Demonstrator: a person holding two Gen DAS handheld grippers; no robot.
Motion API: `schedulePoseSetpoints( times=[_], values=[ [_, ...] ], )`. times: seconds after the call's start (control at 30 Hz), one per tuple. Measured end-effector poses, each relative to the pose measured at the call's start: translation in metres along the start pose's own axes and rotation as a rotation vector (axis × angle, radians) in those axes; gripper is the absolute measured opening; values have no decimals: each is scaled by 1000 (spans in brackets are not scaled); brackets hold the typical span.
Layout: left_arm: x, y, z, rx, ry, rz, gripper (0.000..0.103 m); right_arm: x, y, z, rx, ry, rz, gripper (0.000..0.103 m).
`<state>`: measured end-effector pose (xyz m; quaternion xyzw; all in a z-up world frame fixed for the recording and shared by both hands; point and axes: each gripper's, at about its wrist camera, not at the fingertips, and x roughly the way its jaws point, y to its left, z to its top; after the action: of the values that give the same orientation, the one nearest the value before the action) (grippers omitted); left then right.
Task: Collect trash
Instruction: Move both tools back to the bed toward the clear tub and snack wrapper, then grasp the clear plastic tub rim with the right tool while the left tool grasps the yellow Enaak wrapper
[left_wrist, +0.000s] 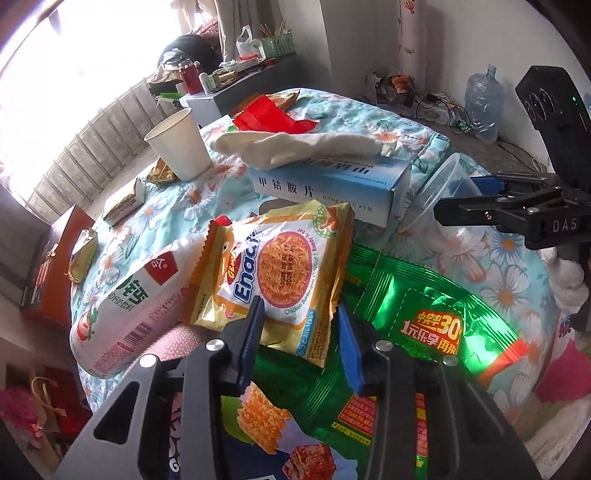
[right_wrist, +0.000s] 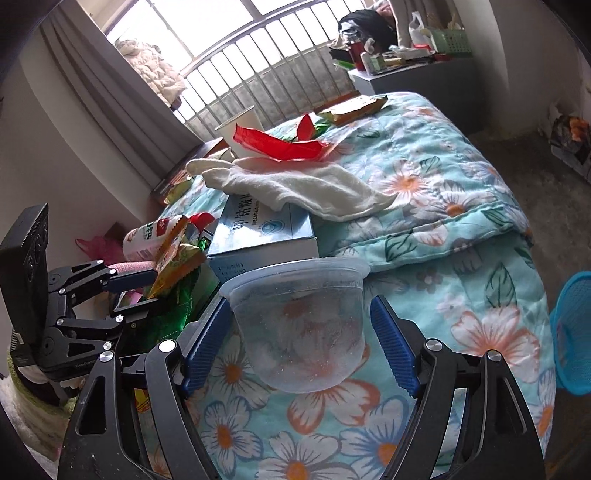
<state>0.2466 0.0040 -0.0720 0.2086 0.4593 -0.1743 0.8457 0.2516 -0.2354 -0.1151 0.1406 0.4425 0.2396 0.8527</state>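
Observation:
My left gripper (left_wrist: 300, 313) is open, its blue pads either side of the lower edge of a yellow Enaak noodle packet (left_wrist: 284, 266); the packet also shows in the right wrist view (right_wrist: 173, 254), between that gripper's fingers. A green foil wrapper (left_wrist: 417, 314) lies under it. My right gripper (right_wrist: 299, 306) is open around a clear plastic cup (right_wrist: 303, 325) lying on the floral quilt (right_wrist: 461, 221); the pads stand apart from its walls. The cup also shows in the left wrist view (left_wrist: 439, 192).
A blue medicine box (left_wrist: 328, 188) carries a white cloth (left_wrist: 295, 144) and red wrapper (left_wrist: 273, 118). A paper cup (left_wrist: 181, 147), a white drink bottle (left_wrist: 122, 310) and small gold packets (left_wrist: 125, 201) lie around. A blue basket (right_wrist: 572, 332) stands at the right.

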Motion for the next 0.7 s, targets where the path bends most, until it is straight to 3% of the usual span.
schedulePoseSetpoints(
  times=[0.23, 0.27, 0.7],
  values=[
    [2, -3, 3, 8, -4, 4, 22, 6, 0, 0, 3, 18, 23, 71],
    [1, -3, 3, 6, -5, 0, 14, 6, 0, 0, 5, 19, 26, 70],
    [-37, -8, 1, -5, -111, -12, 7, -23, -6, -17, 72, -8, 5, 69]
  ],
)
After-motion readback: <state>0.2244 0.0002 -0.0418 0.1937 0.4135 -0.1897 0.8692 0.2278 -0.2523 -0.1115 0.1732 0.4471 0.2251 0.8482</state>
